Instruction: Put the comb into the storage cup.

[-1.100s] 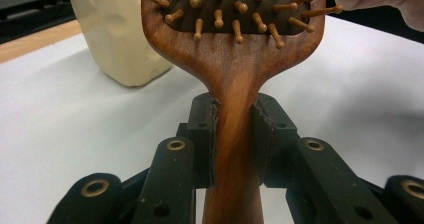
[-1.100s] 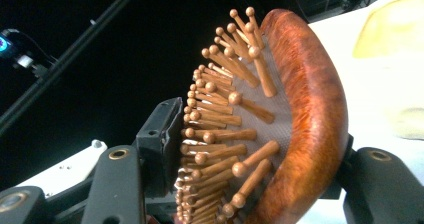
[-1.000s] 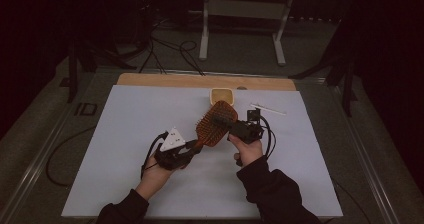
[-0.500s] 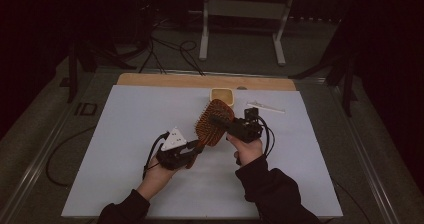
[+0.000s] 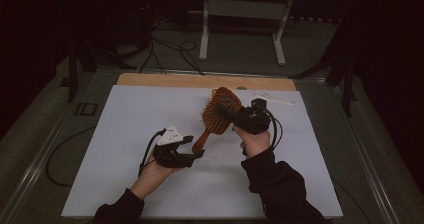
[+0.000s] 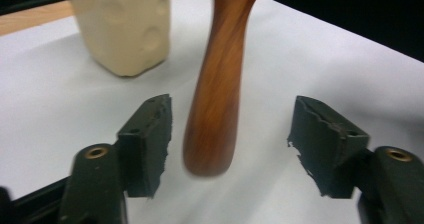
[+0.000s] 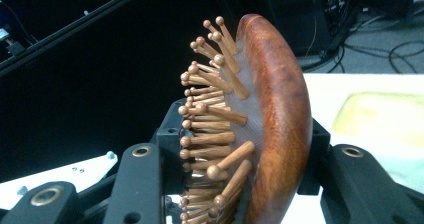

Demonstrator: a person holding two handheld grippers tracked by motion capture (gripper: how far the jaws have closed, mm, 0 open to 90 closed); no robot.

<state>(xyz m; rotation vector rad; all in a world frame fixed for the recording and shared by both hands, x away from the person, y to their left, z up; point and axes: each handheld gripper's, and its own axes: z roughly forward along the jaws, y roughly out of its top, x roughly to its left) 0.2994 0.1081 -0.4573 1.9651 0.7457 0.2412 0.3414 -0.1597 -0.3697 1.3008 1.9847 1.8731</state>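
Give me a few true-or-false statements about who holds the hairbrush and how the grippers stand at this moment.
1. The right gripper is clamped on the head of the hairbrush. True.
2. The left gripper is shut tight on the brush handle. False: its jaws stand open on either side of the handle, with gaps showing.
3. The hairbrush lies flat on the white sheet. False: it is held up off the white sheet.
4. A pale yellow sponge sits on the sheet beyond the handle. True.
5. The brush has metal bristles. False: the bristles are wooden pins with rounded tips.
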